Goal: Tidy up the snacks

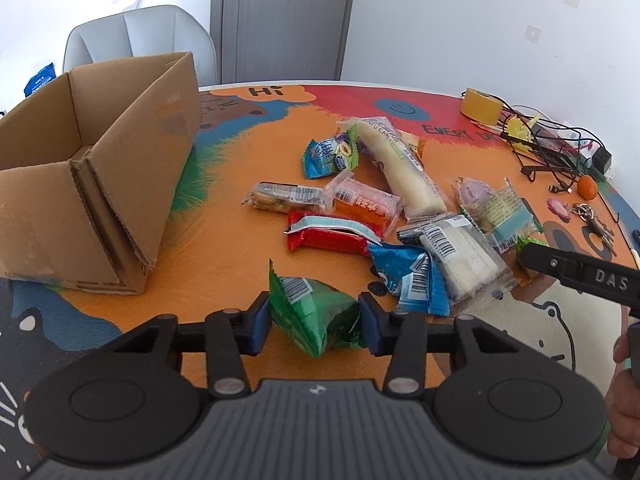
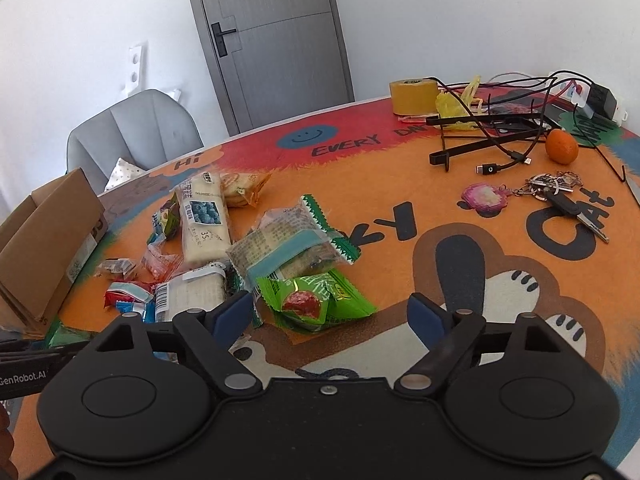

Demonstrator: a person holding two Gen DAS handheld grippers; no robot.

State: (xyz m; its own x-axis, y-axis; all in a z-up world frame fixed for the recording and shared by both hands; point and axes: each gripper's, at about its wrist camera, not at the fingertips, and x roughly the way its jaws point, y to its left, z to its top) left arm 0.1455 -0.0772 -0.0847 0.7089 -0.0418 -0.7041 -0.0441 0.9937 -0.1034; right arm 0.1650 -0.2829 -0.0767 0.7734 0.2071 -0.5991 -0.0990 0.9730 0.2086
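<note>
The left gripper [image 1: 313, 320] is pinching a dark green packet [image 1: 316, 314]; the right gripper [image 2: 332, 314] is spreading around a bright green packet [image 2: 316, 300]. Risk: slippery film sliding out before reaching the box [image 1: 120, 184] at 10 o'clock.

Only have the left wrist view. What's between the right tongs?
Observer: A light green packet with a red fruit picture, lying on the table mat.
Operator: Gripped? My left tongs pinch the dark green packet.
Observer: No. The right tongs are open; the right pad stands clear of it.
Operator: Anything on the chair?
Observer: A white dotted cushion on its seat.
</note>
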